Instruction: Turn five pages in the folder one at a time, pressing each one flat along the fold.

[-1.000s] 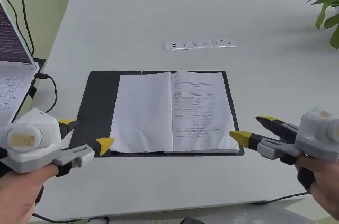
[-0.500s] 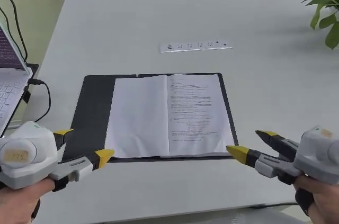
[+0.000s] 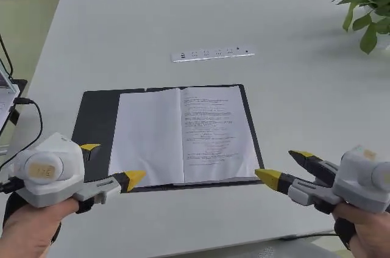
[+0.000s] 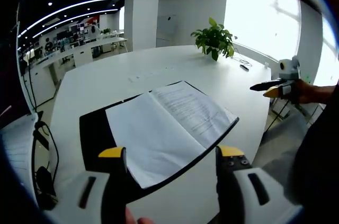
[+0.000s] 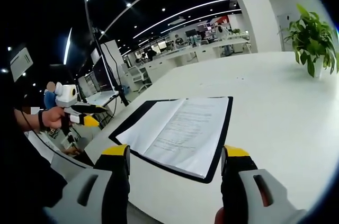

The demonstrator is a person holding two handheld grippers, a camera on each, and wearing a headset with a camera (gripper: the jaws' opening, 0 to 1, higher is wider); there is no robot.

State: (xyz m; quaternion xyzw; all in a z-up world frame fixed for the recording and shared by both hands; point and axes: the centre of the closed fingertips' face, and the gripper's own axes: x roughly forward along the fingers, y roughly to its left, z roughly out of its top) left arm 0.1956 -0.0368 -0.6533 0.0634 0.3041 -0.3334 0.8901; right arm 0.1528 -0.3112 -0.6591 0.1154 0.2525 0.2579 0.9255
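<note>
A black folder (image 3: 94, 125) lies open on the white table, a blank white page (image 3: 147, 136) on its left side and a printed page (image 3: 216, 131) on its right. The same folder (image 4: 164, 128) (image 5: 175, 128) lies ahead in both gripper views. My left gripper (image 3: 113, 163) hovers open just off the folder's near left corner, nothing between its yellow fingertips (image 4: 112, 153). Off the near right corner my right gripper (image 3: 285, 165) is open too, its yellow tips (image 5: 235, 152) empty and a little short of the printed page's corner.
A white power strip (image 3: 211, 54) lies beyond the folder. A potted plant (image 3: 365, 2) stands at the far right. A black cable (image 3: 30, 118) runs along the left table edge. The table's near edge (image 3: 183, 243) is close below both grippers.
The camera has swung right, taking the laptop out of the picture. Both grippers stay open near the folder's near corners; the left one has edged slightly right.
</note>
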